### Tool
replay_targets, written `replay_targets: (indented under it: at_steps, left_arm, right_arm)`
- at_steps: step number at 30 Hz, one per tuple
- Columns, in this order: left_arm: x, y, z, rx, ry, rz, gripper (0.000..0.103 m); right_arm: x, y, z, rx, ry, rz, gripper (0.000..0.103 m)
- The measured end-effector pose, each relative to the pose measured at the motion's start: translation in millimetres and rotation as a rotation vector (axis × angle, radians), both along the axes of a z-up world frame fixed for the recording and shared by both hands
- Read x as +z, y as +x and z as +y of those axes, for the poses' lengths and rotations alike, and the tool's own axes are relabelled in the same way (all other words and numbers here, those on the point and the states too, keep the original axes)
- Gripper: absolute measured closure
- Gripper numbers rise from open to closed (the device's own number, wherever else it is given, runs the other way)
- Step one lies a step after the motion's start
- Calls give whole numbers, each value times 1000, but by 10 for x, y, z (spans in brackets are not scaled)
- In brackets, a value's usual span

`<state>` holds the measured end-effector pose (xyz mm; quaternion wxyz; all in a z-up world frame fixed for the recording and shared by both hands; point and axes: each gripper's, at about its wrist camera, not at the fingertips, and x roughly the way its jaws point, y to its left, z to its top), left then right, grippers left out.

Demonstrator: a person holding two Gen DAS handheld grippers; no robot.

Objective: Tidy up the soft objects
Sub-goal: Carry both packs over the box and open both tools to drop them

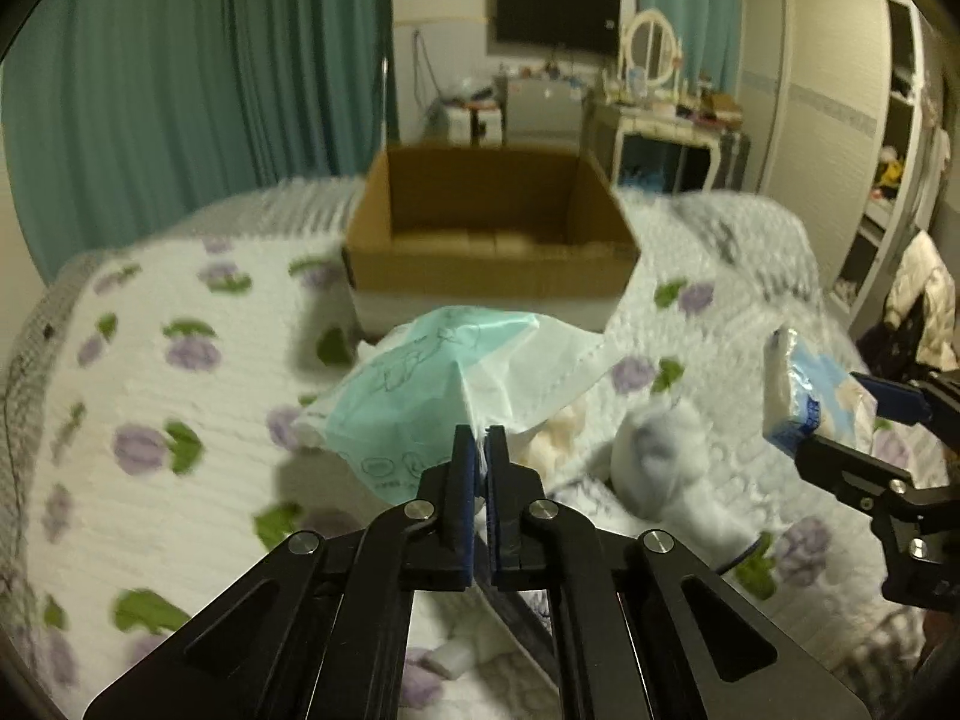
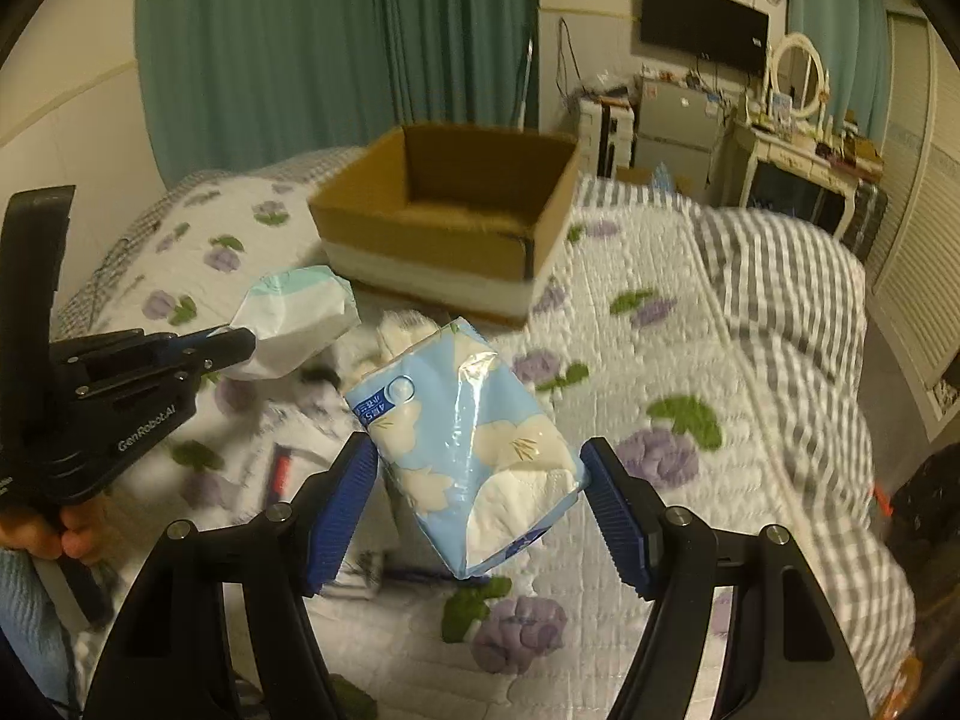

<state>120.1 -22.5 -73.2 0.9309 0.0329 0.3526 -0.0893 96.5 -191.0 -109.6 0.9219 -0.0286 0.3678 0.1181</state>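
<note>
You have two black two-finger grippers with blue pads in play: the left gripper [image 1: 481,433] at 6 o'clock of its own view, the right gripper [image 2: 480,468] likewise in its own. One brown open-topped cardboard box [image 1: 489,228] sits at 12 o'clock on your one white quilted bedspread with purple flowers [image 1: 150,360]. You can count one pale-green and white plastic-wrapped pack [image 1: 432,384], one light-blue flower-printed tissue pack [image 2: 468,456] and one white fluffy plush toy [image 1: 672,462] at 3 o'clock.

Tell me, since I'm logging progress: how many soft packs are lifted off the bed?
2: green-and-white plastic pack in the left gripper; blue floral tissue pack in the right gripper.
</note>
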Motion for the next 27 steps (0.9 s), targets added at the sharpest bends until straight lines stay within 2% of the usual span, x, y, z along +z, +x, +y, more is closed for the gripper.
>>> replay_targets:
  at_steps: [5,9,13,17,20,27]
  left_arm:
    - [494,13,76,-25,-11,-84,101]
    - [799,152,76,-45,7,-157,101]
    - [943,461,-8,-73,81,-209,101]
    - [907,876,-34,-92,86,-206,101]
    - [767,1196,-92,-95,100,-190,101]
    - [231,1919,-122,-112,110,-110,101]
  right_arm:
    - [431,37,96,36,-26,-85,33]
    - [764,259,196,63,-87,-150,33]
    - [978,592,240,75,-106,-182,33]
    - [1090,1033,257,83,-68,-187,33]
    - [1068,1422,280,91,-37,-161,33]
    - [619,2280,349,78,-46,-73,33]
